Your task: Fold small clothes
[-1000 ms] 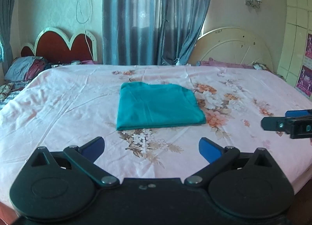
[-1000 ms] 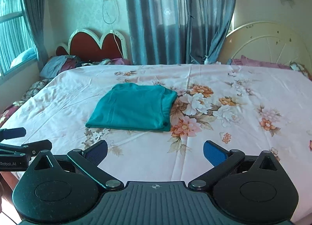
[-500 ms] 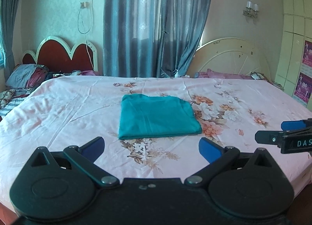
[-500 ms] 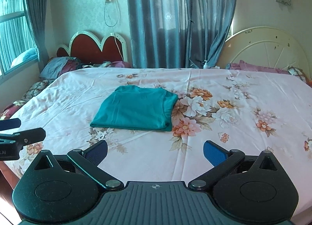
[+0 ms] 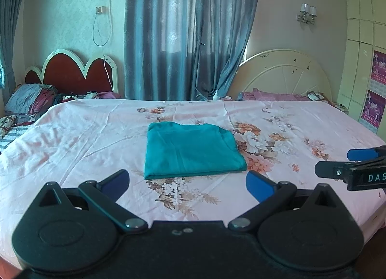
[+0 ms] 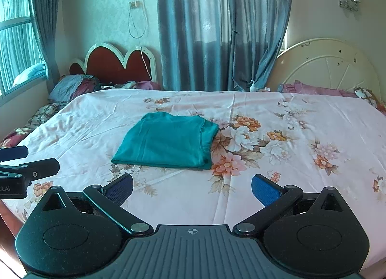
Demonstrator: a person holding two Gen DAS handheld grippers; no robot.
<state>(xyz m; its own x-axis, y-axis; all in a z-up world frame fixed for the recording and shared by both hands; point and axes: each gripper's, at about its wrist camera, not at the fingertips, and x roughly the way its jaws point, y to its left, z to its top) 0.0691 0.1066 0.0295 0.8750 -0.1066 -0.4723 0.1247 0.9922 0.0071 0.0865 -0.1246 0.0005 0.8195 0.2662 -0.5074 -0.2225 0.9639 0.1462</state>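
Observation:
A teal garment (image 5: 190, 149) lies folded into a flat rectangle in the middle of the bed; it also shows in the right wrist view (image 6: 168, 142). My left gripper (image 5: 188, 184) is open and empty, held back from the garment above the bed's near edge. My right gripper (image 6: 191, 188) is open and empty too, also well short of the garment. Each gripper's fingers show at the side of the other's view: the right one's fingers (image 5: 349, 164) and the left one's fingers (image 6: 26, 161).
The bed has a pink floral sheet (image 5: 277, 139). Behind it are two headboards (image 5: 72, 73), blue curtains (image 5: 190, 32), pillows and piled clothes at the far left (image 5: 31, 102). A cupboard wall (image 5: 366, 61) stands on the right.
Both grippers have drawn back and risen from the bed, so the garment looks smaller and farther away. The garment has not moved.

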